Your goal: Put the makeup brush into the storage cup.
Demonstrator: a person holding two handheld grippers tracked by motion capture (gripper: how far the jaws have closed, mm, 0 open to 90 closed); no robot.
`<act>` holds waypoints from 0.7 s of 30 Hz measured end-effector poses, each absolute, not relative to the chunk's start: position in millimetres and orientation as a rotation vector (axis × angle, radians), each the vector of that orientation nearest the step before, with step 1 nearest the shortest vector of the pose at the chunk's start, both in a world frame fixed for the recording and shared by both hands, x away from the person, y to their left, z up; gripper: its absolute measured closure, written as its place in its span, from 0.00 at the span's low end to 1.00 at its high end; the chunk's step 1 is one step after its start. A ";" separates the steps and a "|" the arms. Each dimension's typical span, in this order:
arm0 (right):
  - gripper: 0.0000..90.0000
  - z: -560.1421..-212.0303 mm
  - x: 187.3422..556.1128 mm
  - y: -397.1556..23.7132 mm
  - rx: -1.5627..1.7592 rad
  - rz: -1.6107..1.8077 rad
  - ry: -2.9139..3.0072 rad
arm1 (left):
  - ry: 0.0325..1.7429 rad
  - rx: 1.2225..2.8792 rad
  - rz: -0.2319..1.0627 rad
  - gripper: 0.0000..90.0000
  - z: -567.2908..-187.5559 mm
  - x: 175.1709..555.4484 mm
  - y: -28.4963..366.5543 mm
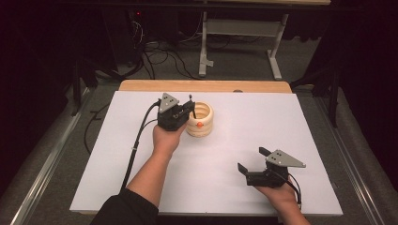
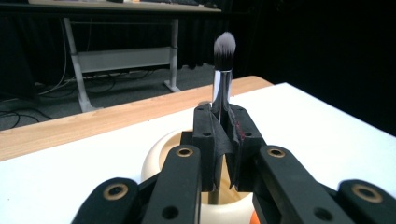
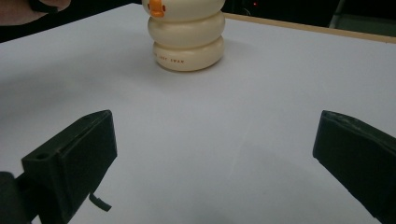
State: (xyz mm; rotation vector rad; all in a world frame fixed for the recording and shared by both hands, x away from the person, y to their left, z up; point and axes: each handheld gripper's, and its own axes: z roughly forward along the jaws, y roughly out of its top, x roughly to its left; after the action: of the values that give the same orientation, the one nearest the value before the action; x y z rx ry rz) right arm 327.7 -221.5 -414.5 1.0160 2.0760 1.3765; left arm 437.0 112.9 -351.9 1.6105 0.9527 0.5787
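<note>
A cream ribbed holder [image 1: 202, 119] [image 2: 163, 149] [image 3: 187, 35] with an orange mark on its side stands on the white table sheet [image 1: 225, 154], left of centre. My left gripper [image 1: 191, 108] [image 2: 223, 135] is over the holder's rim, shut on a makeup brush [image 2: 223, 70] that stands upright with its grey bristles on top. The brush's lower end reaches down into the holder's mouth. My right gripper [image 1: 251, 160] [image 3: 215, 154] rests near the front right of the sheet, open, with bare table between its jaws and the holder ahead of it.
The sheet lies on a wooden table [image 1: 206, 86] whose far edge shows beyond it. Behind the table are a metal desk frame [image 1: 244, 33] and cables on the floor [image 1: 159, 58]. Dark surroundings lie on both sides.
</note>
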 end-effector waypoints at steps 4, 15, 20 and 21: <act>0.01 -414.5 327.6 -221.2 1.015 1.376 2.076 | 0.956 1.625 0.584 0.92 -353.8 437.0 110.8; 0.01 -415.0 327.5 -220.6 1.009 1.371 2.082 | 0.962 1.631 0.561 0.61 -355.8 436.2 112.5; 0.01 -415.3 327.4 -219.6 1.005 1.370 2.087 | 0.994 1.618 0.570 0.31 -352.3 434.5 114.7; 0.01 -415.3 327.2 -219.4 1.008 1.368 2.088 | 0.995 1.619 0.558 0.28 -352.0 434.4 115.7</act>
State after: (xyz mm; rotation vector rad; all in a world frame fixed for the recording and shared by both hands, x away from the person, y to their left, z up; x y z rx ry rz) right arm 327.2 -219.4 -415.3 1.0084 2.0876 1.3683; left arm 434.4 115.7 -352.0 1.6188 0.9946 0.5584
